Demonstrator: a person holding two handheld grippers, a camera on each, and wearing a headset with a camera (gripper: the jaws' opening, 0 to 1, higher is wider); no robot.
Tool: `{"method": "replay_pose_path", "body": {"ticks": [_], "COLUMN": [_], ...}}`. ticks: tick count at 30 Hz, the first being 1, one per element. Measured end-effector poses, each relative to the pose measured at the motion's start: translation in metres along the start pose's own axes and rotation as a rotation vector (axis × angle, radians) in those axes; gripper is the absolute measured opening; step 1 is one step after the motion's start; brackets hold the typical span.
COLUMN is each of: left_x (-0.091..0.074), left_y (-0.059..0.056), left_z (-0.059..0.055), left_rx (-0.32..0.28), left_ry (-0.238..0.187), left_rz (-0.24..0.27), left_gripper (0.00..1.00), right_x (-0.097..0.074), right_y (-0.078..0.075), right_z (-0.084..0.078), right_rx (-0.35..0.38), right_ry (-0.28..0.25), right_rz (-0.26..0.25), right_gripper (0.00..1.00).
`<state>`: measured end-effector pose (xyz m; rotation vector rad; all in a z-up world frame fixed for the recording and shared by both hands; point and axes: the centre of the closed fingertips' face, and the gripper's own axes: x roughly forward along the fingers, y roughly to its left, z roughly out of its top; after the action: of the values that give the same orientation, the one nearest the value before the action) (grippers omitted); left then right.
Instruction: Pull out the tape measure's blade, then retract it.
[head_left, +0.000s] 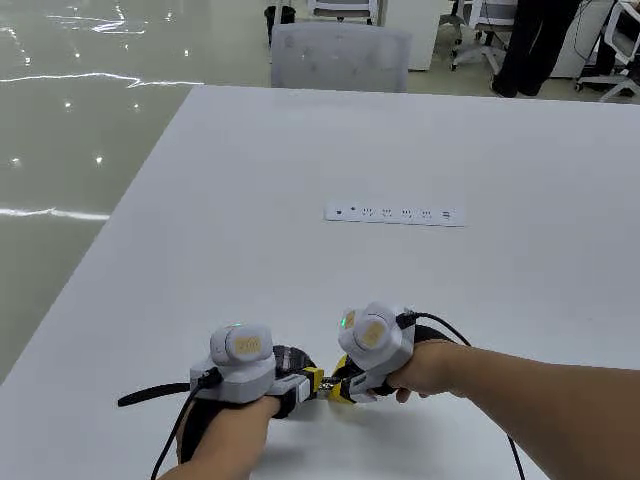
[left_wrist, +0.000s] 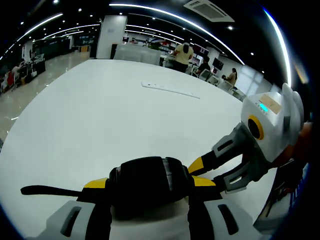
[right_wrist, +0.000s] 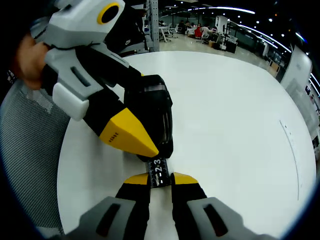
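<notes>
With left tongs (left_wrist: 149, 183) pinching the tape measure (right_wrist: 155, 110) at the near edge of the worktop (head_left: 400, 150) and right tongs (right_wrist: 160, 179) pinching the blade (right_wrist: 157, 167) tip, pull straight to the right, slowly and level; hold the left tongs still, avoid twisting or bending the blade

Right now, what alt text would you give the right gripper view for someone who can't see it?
The right gripper pinches the short numbered blade between its yellow-tipped jaws, just out of a black tape measure that the left gripper clamps from the upper left, against a white table.
</notes>
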<state>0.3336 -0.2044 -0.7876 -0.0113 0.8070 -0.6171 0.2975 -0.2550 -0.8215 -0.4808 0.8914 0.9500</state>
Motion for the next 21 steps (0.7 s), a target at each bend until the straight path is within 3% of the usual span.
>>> {"method": "replay_pose_path", "body": {"ticks": [12, 21], "left_x": [0.0, -0.001], "left_y": [0.0, -0.001], "left_z": [0.0, 0.0], "left_rx": [-0.006, -0.003], "left_ry": [0.002, 0.0], "left_rz": [-0.001, 0.0], "left_gripper": [0.58, 0.58], "right_x": [0.008, 0.008], "right_y": [0.002, 0.003], "right_z": [0.013, 0.012], "right_rx": [-0.005, -0.062], "right_ry": [-0.018, -0.014], "right_rz": [0.011, 0.017], "right_gripper": [0.14, 0.15]}}
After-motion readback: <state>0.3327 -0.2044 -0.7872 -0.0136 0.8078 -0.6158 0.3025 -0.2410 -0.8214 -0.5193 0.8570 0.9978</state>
